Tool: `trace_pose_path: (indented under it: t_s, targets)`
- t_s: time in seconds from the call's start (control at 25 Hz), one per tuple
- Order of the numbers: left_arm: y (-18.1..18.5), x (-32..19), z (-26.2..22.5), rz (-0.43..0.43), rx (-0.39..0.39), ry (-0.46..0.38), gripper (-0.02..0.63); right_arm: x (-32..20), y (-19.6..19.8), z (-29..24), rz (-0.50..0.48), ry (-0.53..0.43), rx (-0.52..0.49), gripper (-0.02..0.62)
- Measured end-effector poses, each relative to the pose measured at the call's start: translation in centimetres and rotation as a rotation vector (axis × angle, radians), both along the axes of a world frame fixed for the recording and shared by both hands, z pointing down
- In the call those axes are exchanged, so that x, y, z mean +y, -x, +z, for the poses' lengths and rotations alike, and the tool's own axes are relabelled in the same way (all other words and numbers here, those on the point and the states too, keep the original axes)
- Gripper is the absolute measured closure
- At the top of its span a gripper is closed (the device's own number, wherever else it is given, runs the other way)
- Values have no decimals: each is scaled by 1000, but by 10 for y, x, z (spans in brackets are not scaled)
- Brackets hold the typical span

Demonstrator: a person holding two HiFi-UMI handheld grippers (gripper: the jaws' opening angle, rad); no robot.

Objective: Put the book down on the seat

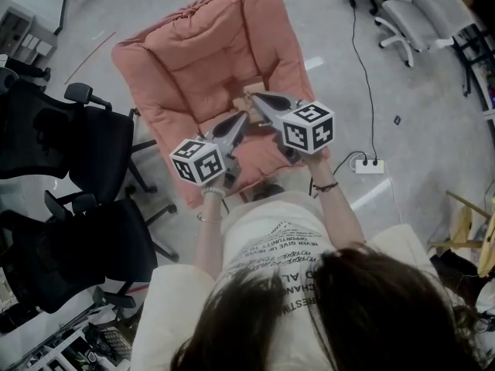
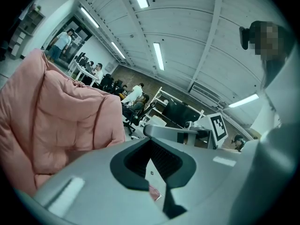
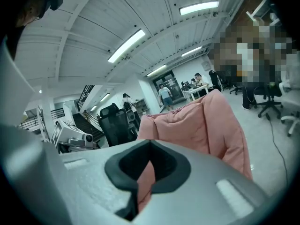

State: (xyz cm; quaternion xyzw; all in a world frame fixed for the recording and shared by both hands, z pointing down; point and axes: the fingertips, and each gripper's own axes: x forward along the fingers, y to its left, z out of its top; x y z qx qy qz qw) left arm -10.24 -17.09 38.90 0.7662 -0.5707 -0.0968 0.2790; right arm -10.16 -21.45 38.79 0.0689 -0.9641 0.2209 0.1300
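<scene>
1. Here, the pink chair (image 1: pixel 186 60) faces the person, its padded seat (image 1: pixel 261 151) soft.
2. Over that seat, the left gripper (image 1: pixel 241 119) has its tongs clamped on the book (image 1: pixel 249 91) by a thin pale edge; the right gripper (image 1: pixel 255 97) has its tongs together, holding nothing.
3. The book looks light and floppy; grip it near the spine.

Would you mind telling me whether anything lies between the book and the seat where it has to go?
Nothing visible does. The book is held in the left gripper over the pink seat cushion, whose visible surface is bare. The left gripper and the right gripper hide a small part of it.
</scene>
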Motion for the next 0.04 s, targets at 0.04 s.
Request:
trace_pose_path:
  t_s: [0.04]
  targets:
    - [0,0,0,1,0,1,605,0,0,0,-1,-1,0,592]
